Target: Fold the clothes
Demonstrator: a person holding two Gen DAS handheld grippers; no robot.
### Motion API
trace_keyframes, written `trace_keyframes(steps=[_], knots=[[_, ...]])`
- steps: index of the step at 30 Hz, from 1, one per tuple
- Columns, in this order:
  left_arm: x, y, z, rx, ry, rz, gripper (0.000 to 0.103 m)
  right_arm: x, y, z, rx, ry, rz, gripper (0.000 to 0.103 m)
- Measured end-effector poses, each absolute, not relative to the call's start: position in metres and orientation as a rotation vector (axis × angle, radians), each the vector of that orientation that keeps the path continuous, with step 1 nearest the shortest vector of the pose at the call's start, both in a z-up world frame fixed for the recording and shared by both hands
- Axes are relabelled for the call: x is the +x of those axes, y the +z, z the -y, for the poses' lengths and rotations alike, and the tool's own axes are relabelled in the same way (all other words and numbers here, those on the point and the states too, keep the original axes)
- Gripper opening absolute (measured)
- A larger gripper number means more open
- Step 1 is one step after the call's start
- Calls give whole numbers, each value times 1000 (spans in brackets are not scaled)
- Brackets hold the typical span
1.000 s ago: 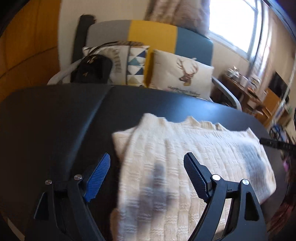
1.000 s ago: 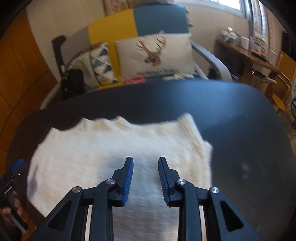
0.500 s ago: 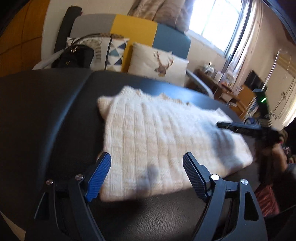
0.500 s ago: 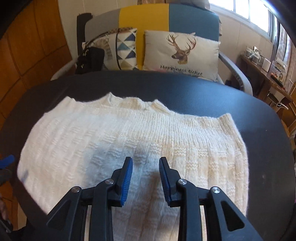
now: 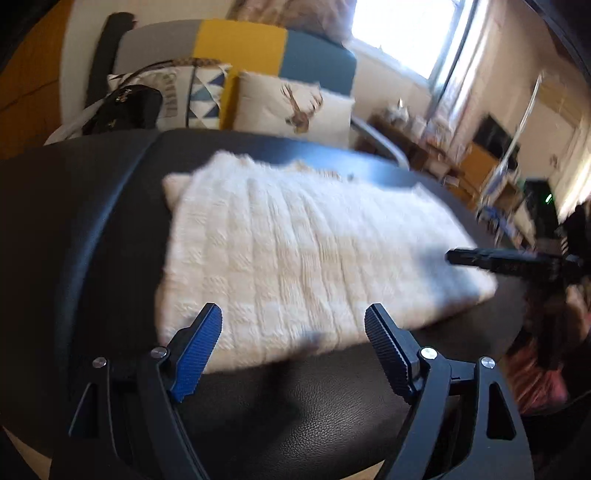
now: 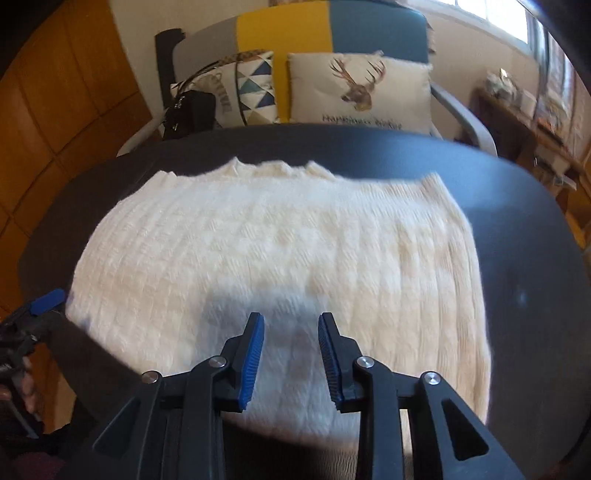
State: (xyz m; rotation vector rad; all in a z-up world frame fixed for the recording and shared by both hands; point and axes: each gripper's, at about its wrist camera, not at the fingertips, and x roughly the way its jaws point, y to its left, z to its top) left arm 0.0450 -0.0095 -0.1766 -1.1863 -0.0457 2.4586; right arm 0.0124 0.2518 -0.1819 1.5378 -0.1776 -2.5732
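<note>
while the cream cable-knit sweater [image 6: 273, 266] lies spread flat across the round black leather-textured table [image 6: 517, 229], neither tool is touching it. the sweater fills the middle of the tabletop in the right wrist view, its scalloped edge toward twelve o'clock and its near edge running under the fingers at six o'clock.

the right gripper [image 6: 291, 354], black with blue ribbed pads, hangs just above the sweater's near edge with its jaws parted by a narrow gap and nothing between them. its shadow falls on the knit directly ahead of the pads.

the left gripper [image 5: 293, 347] has its jaws spread wide and empty, framing the sweater's [image 5: 295, 254] near edge, which sits at twelve o'clock from the fingertips; bare table [image 5: 314, 413] shows beneath the fingers. in this view the right gripper's black finger [image 5: 498, 258] reaches in from three o'clock over the sweater's far corner.

in the right wrist view, the left gripper's blue tip [image 6: 48, 301] shows at nine o'clock, beside the sweater's edge.

beyond the table at twelve o'clock stands a grey, yellow and blue armchair [image 6: 332, 33] holding a white deer-print cushion [image 6: 360, 92], a triangle-patterned cushion [image 6: 255, 86] and a black handbag [image 6: 190, 114].
</note>
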Motion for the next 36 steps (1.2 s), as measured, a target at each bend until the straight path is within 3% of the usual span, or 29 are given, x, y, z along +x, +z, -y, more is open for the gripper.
trace_keyframes(steps=[1, 3, 5, 11, 17, 23, 28, 34, 36], knots=[[41, -195, 0, -1276, 2459, -56, 82, 16, -193, -258, 1595, -2544, 215, 31], [52, -196, -14, -1185, 2515, -196, 83, 22, -197, -261, 1558, -2568, 246, 31], [55, -190, -21, -1176, 2502, -236, 83, 26, -195, -262, 1528, -2588, 265, 31], [45, -156, -21, -1073, 2497, -95, 84, 29, -174, -275, 1543, -2688, 212, 31], [7, -183, -29, -1265, 2537, -142, 84, 24, -192, -299, 1607, -2653, 304, 33], [-9, -137, -47, -1061, 2567, -204, 85, -22, -146, -344, 1423, -2784, 298, 33], [-73, -187, -48, -1333, 2583, -295, 87, -74, -188, -365, 1679, -2717, 330, 33], [-77, -146, -38, -1109, 2612, -127, 88, -73, -149, -357, 1470, -2750, 329, 34], [-93, -154, -38, -1152, 2606, -127, 88, -89, -139, -349, 1424, -2766, 286, 34]])
